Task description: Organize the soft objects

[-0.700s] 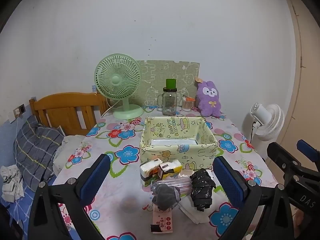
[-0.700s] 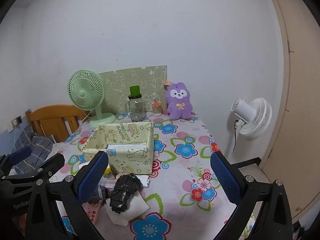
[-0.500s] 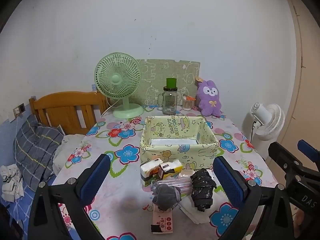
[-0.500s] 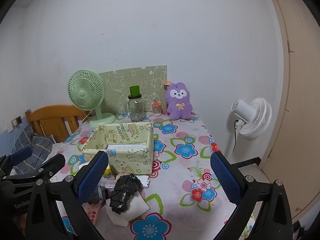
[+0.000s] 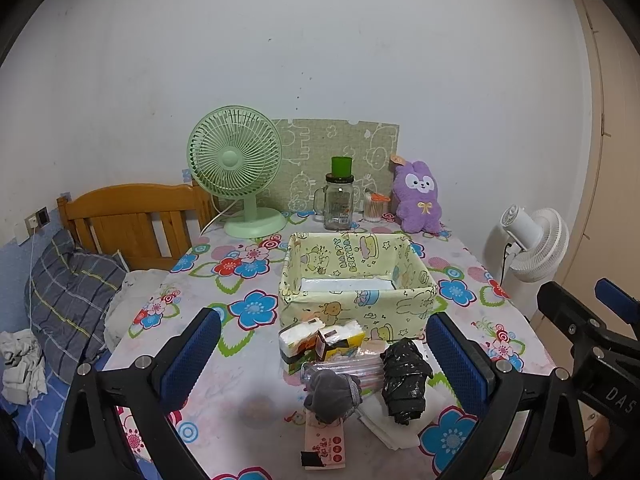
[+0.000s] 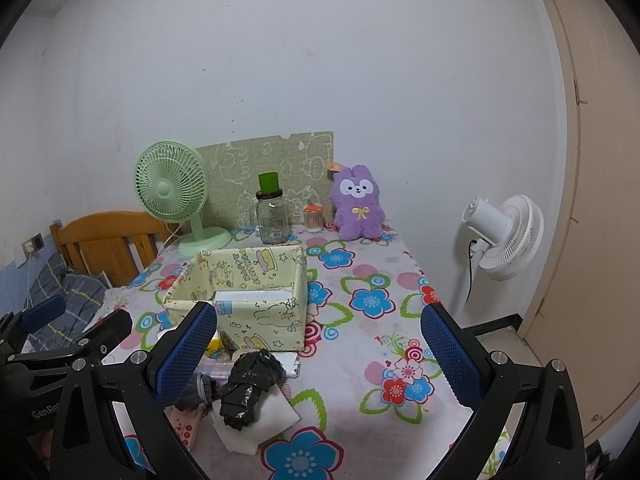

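Both grippers were held above the near edge of the bench [image 5: 248, 364], which was covered with a flower-printed cloth. The left gripper [image 5: 324, 354] was seen with its jaws spread wide apart and nothing between the blue pads; the right gripper [image 6: 320, 354] was likewise fully open and empty.

The soft objects were gathered in a small pile near the front of the bench, just before a pale yellow fabric storage box [image 5: 356, 280] printed with cartoon animals. In that pile a crumpled black plastic bag [image 5: 404, 380] was seen lying on folded white tissue [image 6: 260, 420], with a grey rolled sock [image 5: 332, 396] just beside it on the left. Behind them, two small tissue packs [image 5: 320, 338] were found touching the front wall of the box, and a clear plastic packet [image 5: 344, 368] lay between the packs and the sock. A pink card [image 5: 324, 446] was seen at the near edge, under the sock. A flat white packet was visible inside the box.

At the back of the bench a green desk fan [image 5: 236, 168], a glass jar with a green lid [image 5: 340, 200] and a purple plush rabbit [image 5: 418, 196] were lined up by the wall. A white floor fan [image 6: 502, 236] stood to the right of the bench.
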`<move>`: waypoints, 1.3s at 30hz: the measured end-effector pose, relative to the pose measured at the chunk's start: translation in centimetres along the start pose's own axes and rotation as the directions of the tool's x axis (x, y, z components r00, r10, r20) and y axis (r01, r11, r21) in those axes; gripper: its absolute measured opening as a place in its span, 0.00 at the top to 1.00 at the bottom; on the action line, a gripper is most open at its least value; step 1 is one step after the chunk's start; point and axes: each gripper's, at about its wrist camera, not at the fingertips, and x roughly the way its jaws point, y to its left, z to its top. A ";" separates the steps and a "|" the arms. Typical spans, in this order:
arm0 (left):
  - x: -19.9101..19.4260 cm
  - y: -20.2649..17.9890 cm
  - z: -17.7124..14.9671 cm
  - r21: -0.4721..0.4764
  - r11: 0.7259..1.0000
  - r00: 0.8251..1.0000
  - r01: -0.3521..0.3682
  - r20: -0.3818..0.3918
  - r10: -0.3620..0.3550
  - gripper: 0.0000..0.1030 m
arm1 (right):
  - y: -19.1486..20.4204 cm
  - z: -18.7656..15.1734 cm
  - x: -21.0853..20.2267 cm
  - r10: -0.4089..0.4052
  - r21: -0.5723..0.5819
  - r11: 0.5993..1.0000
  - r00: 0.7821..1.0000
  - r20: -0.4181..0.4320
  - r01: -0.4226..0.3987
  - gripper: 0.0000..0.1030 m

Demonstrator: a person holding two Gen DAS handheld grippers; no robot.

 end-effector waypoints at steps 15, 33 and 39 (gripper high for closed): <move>0.1 0.3 -0.4 -0.005 1.000 1.000 -0.002 0.000 0.002 0.00 | 0.3 0.3 -0.1 0.019 0.001 1.000 1.000 0.007 -0.019 0.00; 0.0 0.0 -0.4 -0.003 1.000 1.000 0.008 0.006 -0.008 0.00 | 0.5 0.6 -0.1 0.039 0.005 0.999 0.999 0.017 -0.039 0.00; 0.1 0.0 -0.6 -0.004 1.000 1.000 0.011 0.003 -0.011 0.00 | 0.5 0.3 -0.1 0.031 0.008 0.999 0.999 0.029 -0.031 0.00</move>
